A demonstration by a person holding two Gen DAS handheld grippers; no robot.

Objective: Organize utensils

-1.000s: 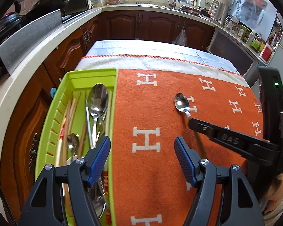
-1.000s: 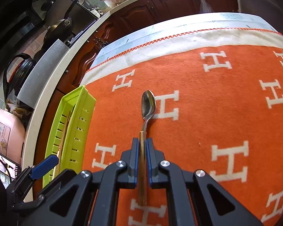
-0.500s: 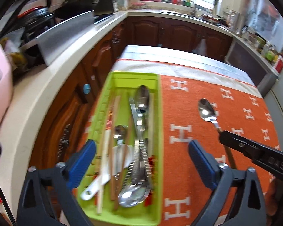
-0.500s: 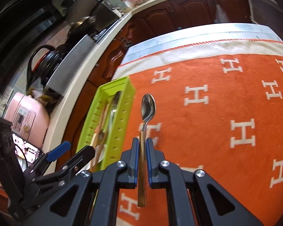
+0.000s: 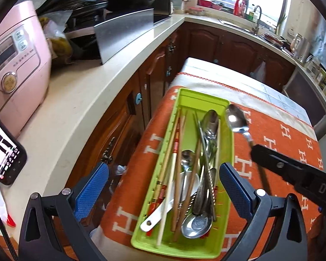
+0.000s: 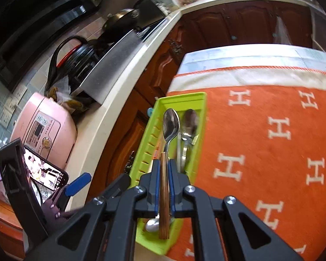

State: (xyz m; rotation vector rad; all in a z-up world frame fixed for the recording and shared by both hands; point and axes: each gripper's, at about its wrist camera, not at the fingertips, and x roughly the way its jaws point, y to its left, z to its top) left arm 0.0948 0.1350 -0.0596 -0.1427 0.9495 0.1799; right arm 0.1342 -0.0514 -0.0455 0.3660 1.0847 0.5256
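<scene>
A lime-green utensil tray [image 5: 206, 100] lies along the left edge of the orange cloth. It holds chopsticks [image 5: 176, 143], several metal spoons [image 5: 197, 224] and a white ceramic spoon [image 5: 156, 215]. My left gripper [image 5: 163, 180] hovers over the tray's near half, open wide with nothing between its blue pads. My right gripper [image 6: 164, 167] is shut on the wooden handle of a steel spoon [image 6: 171, 126], whose bowl points forward above the tray [image 6: 184, 97]. In the left wrist view that spoon [image 5: 237, 119] hangs by the tray's far right corner, and the right gripper [image 5: 257, 151] comes in from the right.
The orange cloth with white H marks [image 5: 282, 143] covers the table right of the tray. To the left runs a pale counter [image 5: 76, 108] with a pink rice cooker [image 5: 15, 65], a phone [image 5: 4, 158] and a steel panel [image 5: 123, 30]. Dark wooden cabinets [image 5: 228, 41] stand behind.
Both grippers have swung left. The right one raised the spoon from over the cloth to over the tray. The left jaws spread wider and now sit over the tray.
</scene>
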